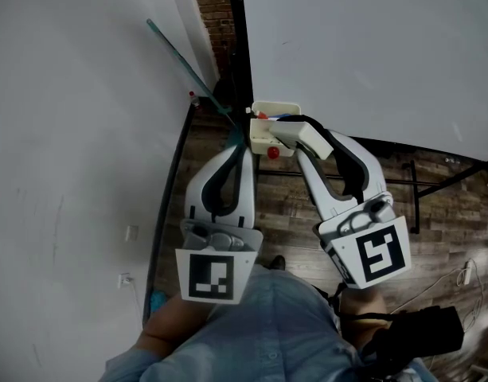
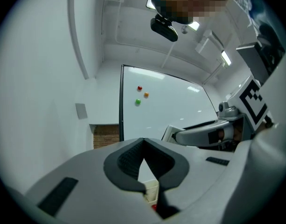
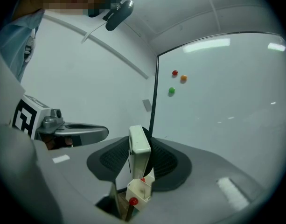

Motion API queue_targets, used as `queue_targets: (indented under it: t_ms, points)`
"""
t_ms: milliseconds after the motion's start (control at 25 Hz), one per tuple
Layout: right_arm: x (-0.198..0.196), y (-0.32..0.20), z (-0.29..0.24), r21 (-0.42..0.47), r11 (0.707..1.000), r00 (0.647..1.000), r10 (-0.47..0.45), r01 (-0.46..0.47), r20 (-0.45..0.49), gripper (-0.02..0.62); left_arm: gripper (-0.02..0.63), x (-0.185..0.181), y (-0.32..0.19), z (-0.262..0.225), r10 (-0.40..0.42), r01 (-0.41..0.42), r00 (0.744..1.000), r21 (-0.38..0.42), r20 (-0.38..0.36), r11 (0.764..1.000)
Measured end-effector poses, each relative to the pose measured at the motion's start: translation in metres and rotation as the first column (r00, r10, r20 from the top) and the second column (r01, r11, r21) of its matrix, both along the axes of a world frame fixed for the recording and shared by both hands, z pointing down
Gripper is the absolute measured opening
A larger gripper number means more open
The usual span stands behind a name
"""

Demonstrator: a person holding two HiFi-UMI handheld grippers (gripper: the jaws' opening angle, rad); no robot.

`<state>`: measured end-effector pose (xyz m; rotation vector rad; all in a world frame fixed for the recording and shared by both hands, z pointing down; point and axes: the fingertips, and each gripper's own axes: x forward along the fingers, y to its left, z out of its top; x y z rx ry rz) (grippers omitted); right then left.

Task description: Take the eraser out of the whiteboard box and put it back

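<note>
My right tongs (image 3: 141, 143) are clenched on the white eraser (image 3: 138, 149), which sits right by the whiteboard box (image 3: 143, 189). My left tongs (image 2: 143, 143) are closed on nothing. Below is a wood-plank floor (image 1: 295, 213). A white wall (image 1: 68, 134) and a brick strip (image 1: 214, 14) stand beside the whiteboard (image 1: 371, 46).

Lighting: shining bright and diffuse from ceiling strip lights (image 2: 225, 57) at two o'clock in the left gripper view. Glaring in pale streaks across the whiteboard (image 3: 226, 101) at one o'clock in the right gripper view. Casting faint shadows only. Bowing straight lines, darkening to black rims in both gripper views; softening nearest surfaces slightly.
</note>
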<state>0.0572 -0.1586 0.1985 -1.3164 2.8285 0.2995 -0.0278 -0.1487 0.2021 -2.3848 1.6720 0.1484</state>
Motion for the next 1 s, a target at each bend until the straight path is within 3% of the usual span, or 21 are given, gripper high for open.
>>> queue_targets:
  t_ms: [560,1000]
  points:
    - [-0.012,-0.004,-0.007,0.008,1.000,1.000,-0.003,0.003,0.011,0.140,0.005,-0.011,-0.002,-0.005,0.000,0.000,0.999,0.010,-0.035,1.000]
    - [-0.026,-0.031,0.015,-0.051,0.999,0.999,-0.002,0.000,-0.041,0.140,0.005,-0.023,-0.026,0.003,0.006,-0.007,0.998,-0.021,-0.062,1.000]
